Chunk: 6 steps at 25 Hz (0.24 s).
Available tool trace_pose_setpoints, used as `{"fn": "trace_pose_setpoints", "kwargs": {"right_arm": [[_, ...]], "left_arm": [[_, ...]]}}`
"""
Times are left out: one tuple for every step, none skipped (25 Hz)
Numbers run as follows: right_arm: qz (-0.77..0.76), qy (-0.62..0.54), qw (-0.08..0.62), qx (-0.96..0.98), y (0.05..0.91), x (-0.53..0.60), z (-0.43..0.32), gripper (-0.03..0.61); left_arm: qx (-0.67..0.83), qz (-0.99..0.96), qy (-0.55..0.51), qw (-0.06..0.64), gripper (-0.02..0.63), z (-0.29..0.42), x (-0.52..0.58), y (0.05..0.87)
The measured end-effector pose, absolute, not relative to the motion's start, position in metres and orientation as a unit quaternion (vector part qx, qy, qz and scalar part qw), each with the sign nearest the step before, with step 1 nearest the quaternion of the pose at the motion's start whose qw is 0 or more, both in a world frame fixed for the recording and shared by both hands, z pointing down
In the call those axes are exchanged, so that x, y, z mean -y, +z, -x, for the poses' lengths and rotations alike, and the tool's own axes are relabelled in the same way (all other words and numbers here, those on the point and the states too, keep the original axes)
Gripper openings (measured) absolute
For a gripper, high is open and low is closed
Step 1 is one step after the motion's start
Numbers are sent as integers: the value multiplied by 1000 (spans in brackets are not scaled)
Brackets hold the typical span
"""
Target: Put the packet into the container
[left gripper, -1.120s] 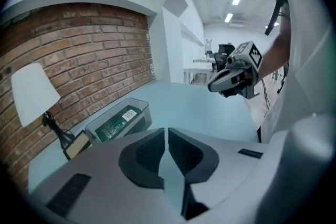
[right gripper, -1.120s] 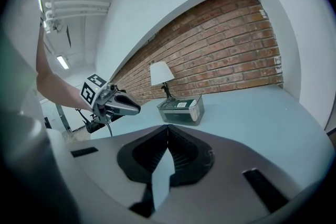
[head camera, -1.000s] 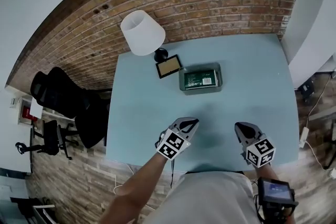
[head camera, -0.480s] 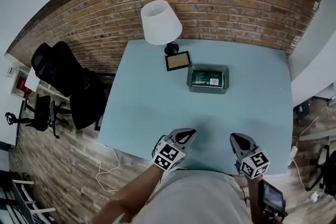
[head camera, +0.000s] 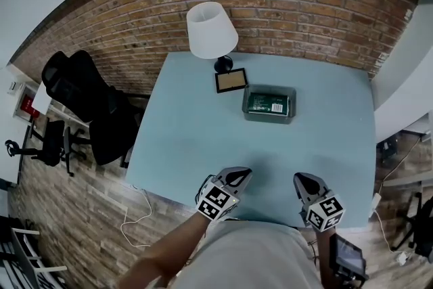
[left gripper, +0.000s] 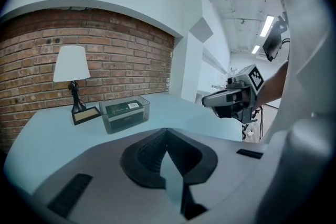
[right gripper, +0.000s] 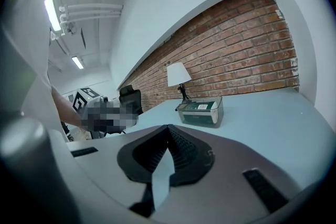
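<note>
The packet (head camera: 268,103) already lies inside the container (head camera: 292,97), far across the surface (head camera: 196,139). The left tool (head camera: 239,175) and right tool (head camera: 302,180) are both pressed together and empty at the near edge. The job looks finished, so they are best rested there, well apart from the container.

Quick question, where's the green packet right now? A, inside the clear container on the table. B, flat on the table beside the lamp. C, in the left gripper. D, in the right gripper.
A: the green packet lies inside the clear container; the left gripper and right gripper are shut and empty.
</note>
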State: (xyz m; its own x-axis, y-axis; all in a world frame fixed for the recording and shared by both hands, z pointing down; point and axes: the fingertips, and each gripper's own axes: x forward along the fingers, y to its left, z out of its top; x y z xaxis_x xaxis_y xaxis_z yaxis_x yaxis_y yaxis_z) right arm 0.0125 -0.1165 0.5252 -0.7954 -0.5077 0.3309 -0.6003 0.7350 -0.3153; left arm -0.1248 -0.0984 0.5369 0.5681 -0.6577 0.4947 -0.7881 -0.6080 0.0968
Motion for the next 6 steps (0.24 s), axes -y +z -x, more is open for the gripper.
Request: {"fn": "trace_pose_setpoints", "kwargs": {"right_arm": [[-299,206,112,925,525,117,-12,11],[-298,205,112,926,525,117,-11,11],[-297,204,111,926,524,118,-11,11],[-297,205,111,926,524,118,-11,11],[-297,206,111,926,523,118,-10,11],[-297,207,111,926,522,118,-10,11]], "left_arm": [[414,-872,210,155,9,124,98,537],[412,-873,210,154,9,123,98,538],[411,-874,210,154,9,121,98,538],[410,-874,210,154,9,120,98,539],[410,-874,210,155,9,119,98,539],[409,-874,210,156,9,118,98,539]]}}
